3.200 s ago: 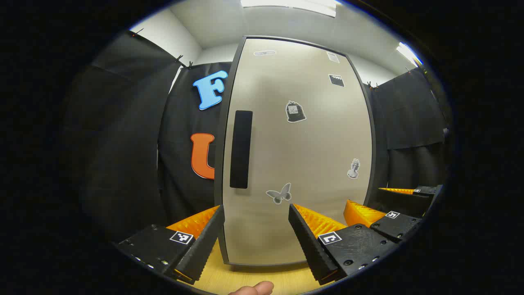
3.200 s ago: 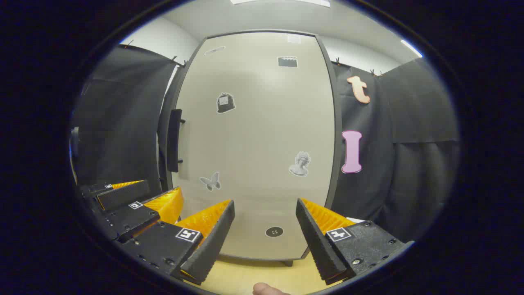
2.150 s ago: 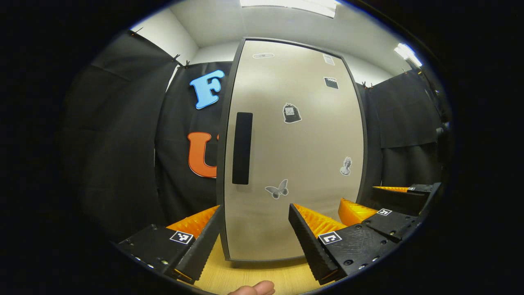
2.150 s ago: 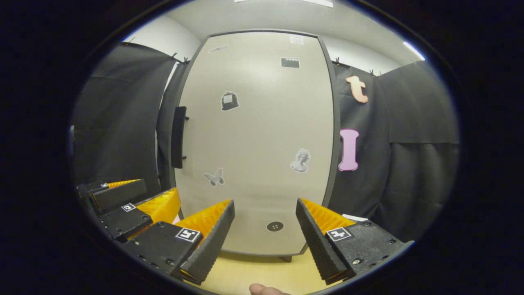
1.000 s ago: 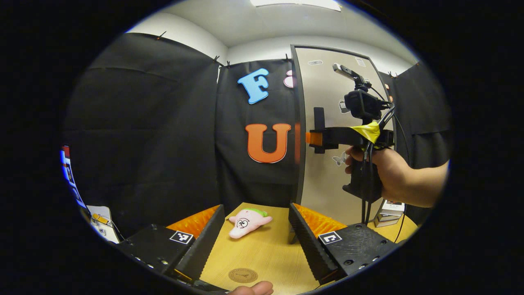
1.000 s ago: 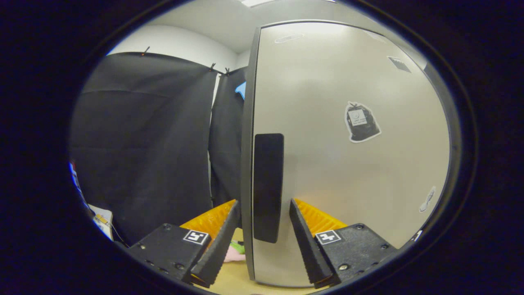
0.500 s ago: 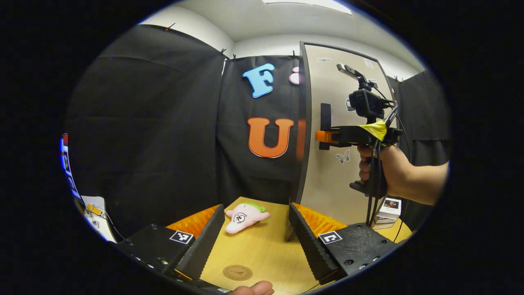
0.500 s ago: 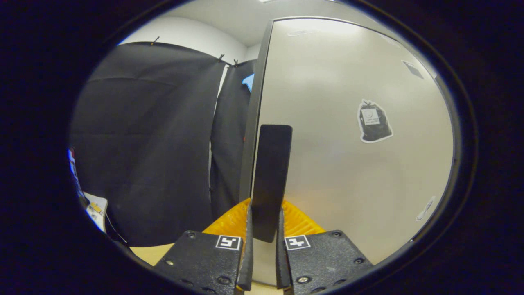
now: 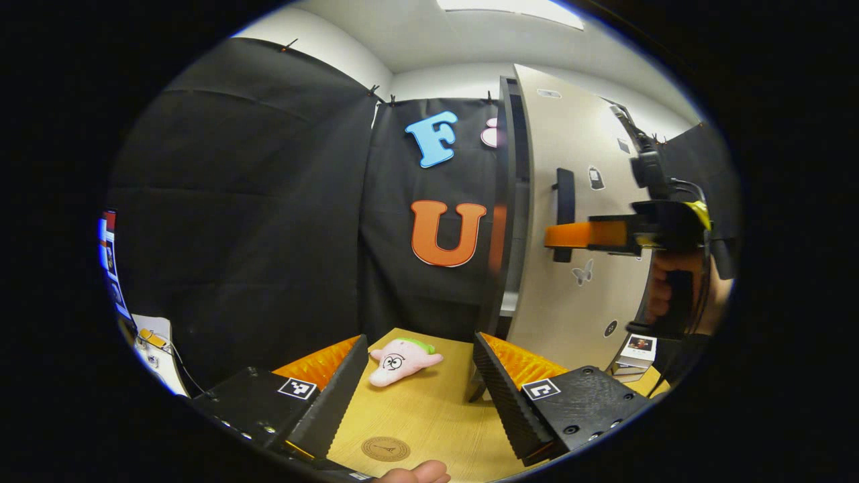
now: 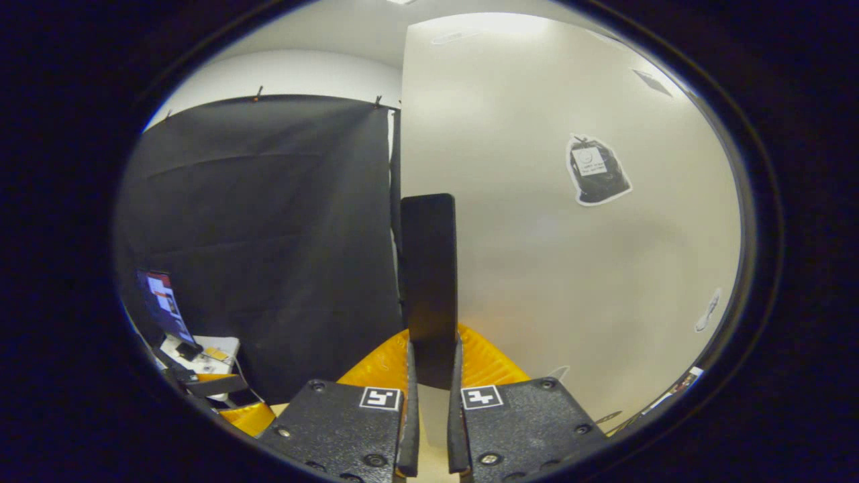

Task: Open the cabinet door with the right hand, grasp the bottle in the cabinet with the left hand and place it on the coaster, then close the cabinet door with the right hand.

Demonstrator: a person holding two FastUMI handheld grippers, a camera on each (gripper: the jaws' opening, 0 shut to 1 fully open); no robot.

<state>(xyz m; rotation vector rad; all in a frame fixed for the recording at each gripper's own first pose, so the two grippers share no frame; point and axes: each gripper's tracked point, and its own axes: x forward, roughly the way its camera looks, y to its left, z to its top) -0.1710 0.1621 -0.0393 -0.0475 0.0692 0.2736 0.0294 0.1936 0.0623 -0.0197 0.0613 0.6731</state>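
Cabinet door point(image 9: 590, 194) stands ajar — tall flat panel, long axis vertical, its free edge swung out from the dark cabinet frame point(image 9: 504, 201) so a narrow gap shows between the two. Panel is smooth, matt, pale beige, with small grey-black stickers: a bag shape point(image 10: 594, 171) above handle height, a butterfly point(image 9: 581, 273) below it. The bottle cannot be made out through the gap.

Door handle point(image 10: 429, 282): a slim black bar, upright, parallel to the door's free edge and just inside it, standing off the panel face.

Right gripper point(image 10: 429, 376) — jaws nearly together, pinching the lower end of the handle, one finger on each side of the bar, ribbed pads against it. In the left gripper view the same gripper point(image 9: 570, 235) reaches level across the door face to the handle, long axis horizontal, held by a hand point(image 9: 664, 285) on its grip to the right of the door.

Left gripper point(image 9: 419, 389) — jaws spread wide, nothing between them, held above the desk point(image 9: 429, 416) in front of the cabinet. Fingers are wedge-shaped with ribbed inner faces.

Desk is light wood-grain. Coaster point(image 9: 385, 449): a flat round brown disc lying on the desk well in front of the cabinet, near the left gripper's fingers. A pink plush toy point(image 9: 402, 359) with a green top lies on its side on the desk between coaster and cabinet. Small stacked boxes point(image 9: 634, 355) sit on the desk beside the door's lower right.
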